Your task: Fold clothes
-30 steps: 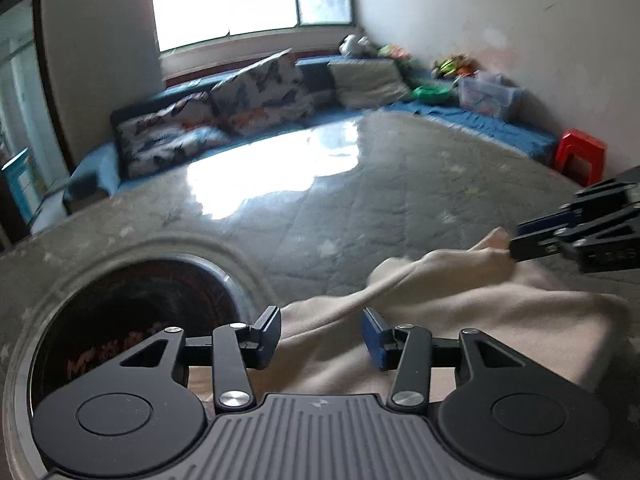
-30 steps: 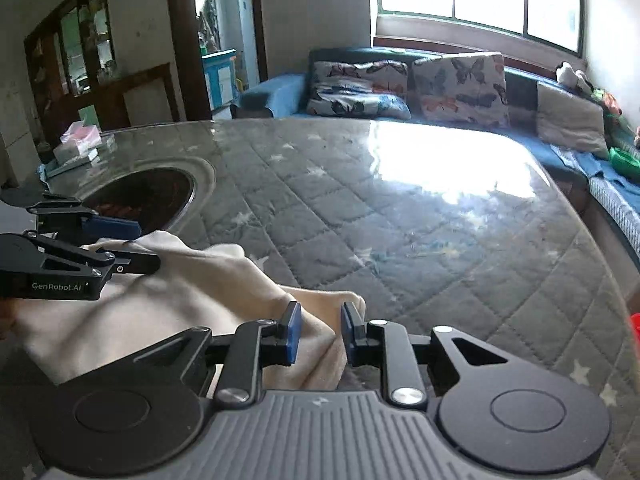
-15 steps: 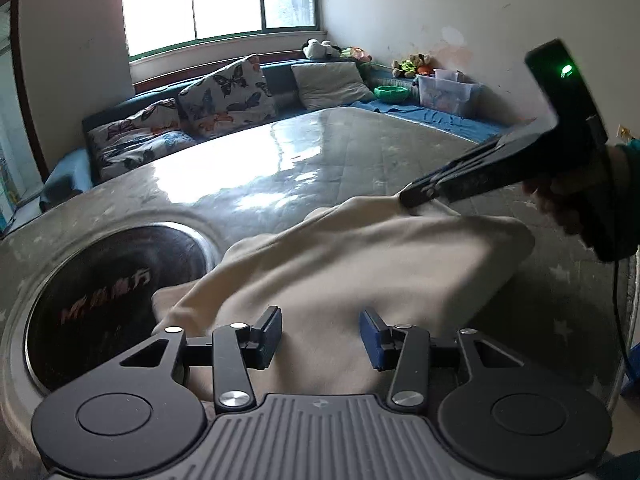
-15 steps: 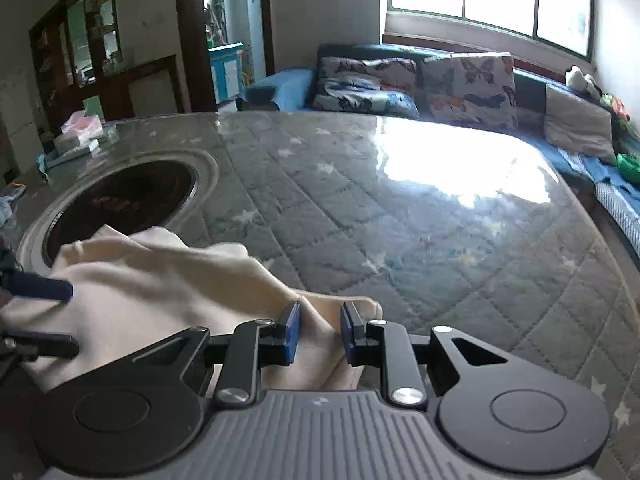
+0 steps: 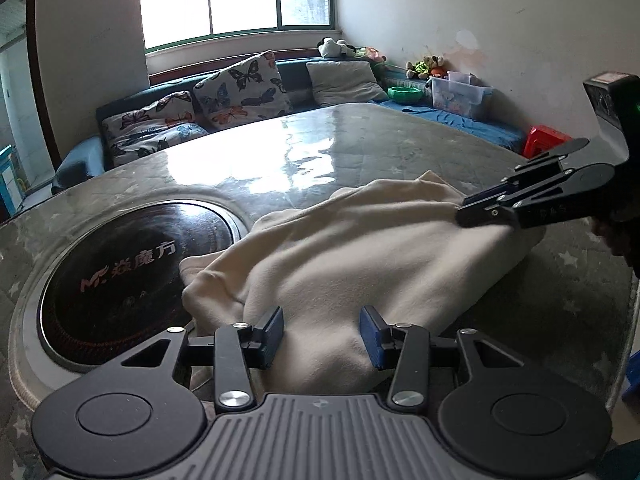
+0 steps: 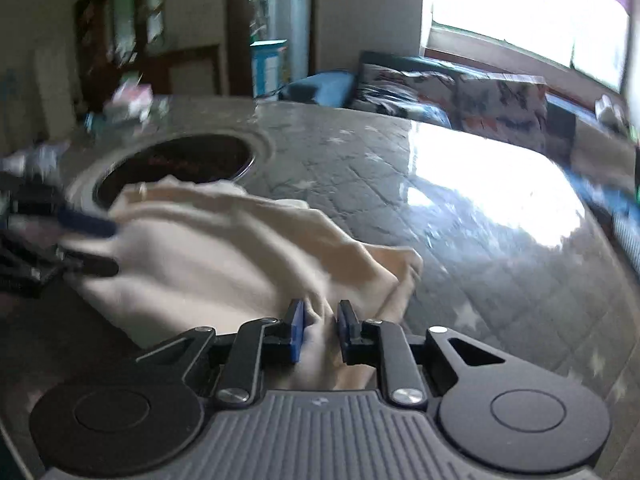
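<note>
While the left wrist view lays out the grey quilted, star-printed tabletop [image 5: 400,148] sharply, the right wrist view is smeared with blur and adds only the cluttered far end of that surface. The cream fleece garment [image 5: 360,252] lies bunched on the tabletop, its left edge lapping over the round black inset cooktop [image 5: 120,264]. The left gripper [image 5: 320,334] has its fingers spread wide with cloth between them, ungripped, and the right gripper [image 6: 320,332] pinches a fold of the garment's right end.
</note>
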`<act>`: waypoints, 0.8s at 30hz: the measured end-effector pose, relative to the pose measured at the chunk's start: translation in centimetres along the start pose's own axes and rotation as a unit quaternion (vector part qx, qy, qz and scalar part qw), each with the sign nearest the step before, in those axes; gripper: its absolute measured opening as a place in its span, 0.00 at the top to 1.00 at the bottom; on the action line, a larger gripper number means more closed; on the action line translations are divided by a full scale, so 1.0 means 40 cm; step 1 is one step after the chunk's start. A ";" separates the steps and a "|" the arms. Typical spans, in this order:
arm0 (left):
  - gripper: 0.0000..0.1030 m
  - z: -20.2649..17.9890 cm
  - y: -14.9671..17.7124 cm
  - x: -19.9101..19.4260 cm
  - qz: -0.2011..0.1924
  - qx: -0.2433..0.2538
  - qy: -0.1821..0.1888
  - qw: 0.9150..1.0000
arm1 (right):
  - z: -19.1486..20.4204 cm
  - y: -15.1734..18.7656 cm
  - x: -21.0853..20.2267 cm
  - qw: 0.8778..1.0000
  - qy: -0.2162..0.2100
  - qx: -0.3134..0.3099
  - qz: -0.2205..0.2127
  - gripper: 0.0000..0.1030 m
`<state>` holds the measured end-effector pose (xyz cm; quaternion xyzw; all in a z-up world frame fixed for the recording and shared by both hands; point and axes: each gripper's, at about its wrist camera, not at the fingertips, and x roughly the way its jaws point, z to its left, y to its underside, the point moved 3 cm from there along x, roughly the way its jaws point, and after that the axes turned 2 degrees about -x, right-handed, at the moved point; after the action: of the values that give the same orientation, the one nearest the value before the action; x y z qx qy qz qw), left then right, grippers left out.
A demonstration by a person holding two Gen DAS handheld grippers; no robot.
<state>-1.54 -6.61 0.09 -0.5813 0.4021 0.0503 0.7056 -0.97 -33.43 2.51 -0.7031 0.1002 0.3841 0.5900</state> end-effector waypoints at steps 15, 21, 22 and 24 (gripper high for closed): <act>0.55 -0.065 -0.023 -0.036 -0.029 0.011 0.029 0.999 | 0.149 0.019 -0.049 0.993 -0.061 -0.101 -0.010 0.84; 0.55 -0.066 -0.015 -0.037 -0.027 0.007 0.031 0.999 | 0.144 0.016 -0.073 0.994 -0.060 -0.094 -0.022 0.84; 0.55 -0.063 -0.014 -0.036 -0.027 0.004 0.032 0.999 | 0.140 0.016 -0.077 0.994 -0.059 -0.090 -0.021 0.84; 0.55 -0.047 -0.015 -0.037 -0.026 -0.008 0.029 0.999 | 0.124 0.027 -0.073 0.996 -0.054 -0.075 -0.011 0.84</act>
<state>-3.16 -7.83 1.46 -0.5986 0.4067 0.0185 0.6898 -5.70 -30.17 3.57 -0.7246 0.0312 0.4217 0.5441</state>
